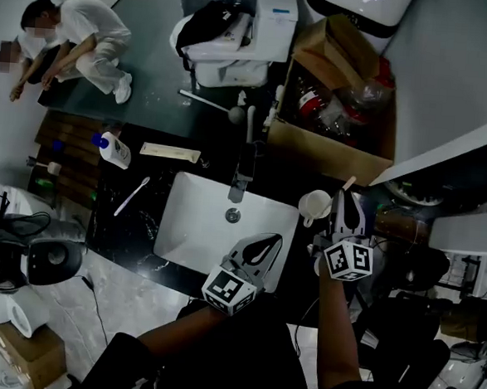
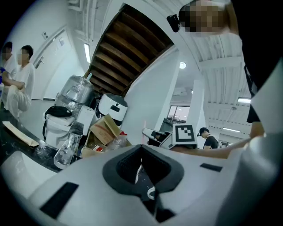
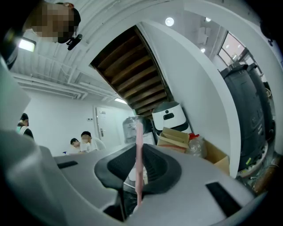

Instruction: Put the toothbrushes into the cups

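A white cup (image 1: 313,204) stands on the black counter (image 1: 124,231) at the right corner of the white sink (image 1: 193,227). My right gripper (image 1: 345,198) hovers just right of the cup, shut on a pink toothbrush (image 1: 349,184) that sticks out past its tips. In the right gripper view the pink toothbrush (image 3: 139,145) stands upright between the pads of the gripper (image 3: 138,176). My left gripper (image 1: 265,243) hangs over the sink's near right part. In its own view this gripper (image 2: 142,170) is shut with nothing held. A white toothbrush (image 1: 133,196) lies on the counter left of the sink.
A faucet (image 1: 244,169) rises behind the sink. A soap bottle (image 1: 113,150) and a flat carton (image 1: 170,152) lie at the back left. An open cardboard box (image 1: 342,97) and a white toilet (image 1: 238,39) stand beyond. Two people (image 1: 71,36) crouch at far left.
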Tool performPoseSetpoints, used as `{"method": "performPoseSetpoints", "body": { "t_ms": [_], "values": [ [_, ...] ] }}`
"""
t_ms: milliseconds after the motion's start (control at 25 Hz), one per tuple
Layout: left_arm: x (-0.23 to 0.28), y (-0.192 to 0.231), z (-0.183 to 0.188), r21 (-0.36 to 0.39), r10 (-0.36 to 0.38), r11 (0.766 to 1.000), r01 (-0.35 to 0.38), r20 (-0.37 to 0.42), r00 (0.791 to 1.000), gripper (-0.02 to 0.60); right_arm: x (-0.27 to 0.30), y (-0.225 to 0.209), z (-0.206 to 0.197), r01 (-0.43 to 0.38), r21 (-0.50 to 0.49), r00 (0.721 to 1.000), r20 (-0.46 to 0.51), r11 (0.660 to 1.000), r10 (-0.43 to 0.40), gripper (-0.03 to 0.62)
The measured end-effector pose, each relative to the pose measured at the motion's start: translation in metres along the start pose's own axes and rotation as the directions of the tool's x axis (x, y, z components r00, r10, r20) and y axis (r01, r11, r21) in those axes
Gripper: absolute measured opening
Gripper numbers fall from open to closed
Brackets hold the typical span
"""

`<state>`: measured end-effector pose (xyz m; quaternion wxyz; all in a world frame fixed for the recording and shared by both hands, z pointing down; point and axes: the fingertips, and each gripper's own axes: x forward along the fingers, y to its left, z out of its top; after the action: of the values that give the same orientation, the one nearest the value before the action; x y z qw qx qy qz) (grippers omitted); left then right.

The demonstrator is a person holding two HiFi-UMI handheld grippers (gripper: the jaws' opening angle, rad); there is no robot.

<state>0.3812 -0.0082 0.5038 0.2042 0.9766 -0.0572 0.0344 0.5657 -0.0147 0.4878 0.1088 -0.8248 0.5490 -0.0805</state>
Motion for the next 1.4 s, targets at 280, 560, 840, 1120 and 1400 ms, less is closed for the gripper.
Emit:
{"method": "performPoseSetpoints", "body": {
  "t_ms": [280, 560, 840, 1120, 1400],
  "values": [
    [-0.002, 0.020, -0.017, -0.059, 0.014, 0.998, -0.016, -0.043, 0.999, 0.015, 0.021, -0.024, -0.046, 0.067, -0.066, 0.991, -0.108, 0.996, -0.074, 0.061],
    [-0.007, 0.034, -0.019, -0.057, 0.036, 0.998, -0.039, -0.051, 0.998, 0.015, 0.029, -0.034, -0.069, 0.094, -0.094, 0.977, -0.180, 0.991, -0.110, 0.063],
    [-0.012, 0.041, -0.016, -0.041, 0.054, 0.998, -0.056, -0.049, 0.997, 0.015, 0.027, -0.041, -0.082, 0.137, -0.142, 0.949, -0.266, 0.980, -0.172, 0.063],
    [-0.019, 0.036, -0.006, -0.032, 0.074, 0.997, -0.075, -0.017, 0.997, 0.015, 0.014, -0.035, -0.055, 0.123, -0.127, 0.962, -0.230, 0.984, -0.150, 0.067],
    [-0.030, 0.014, -0.002, -0.009, 0.077, 0.997, -0.077, 0.010, 0.997, 0.015, -0.019, -0.005, -0.018, 0.049, -0.136, 0.985, -0.156, 0.990, -0.071, 0.067]
  ]
}}
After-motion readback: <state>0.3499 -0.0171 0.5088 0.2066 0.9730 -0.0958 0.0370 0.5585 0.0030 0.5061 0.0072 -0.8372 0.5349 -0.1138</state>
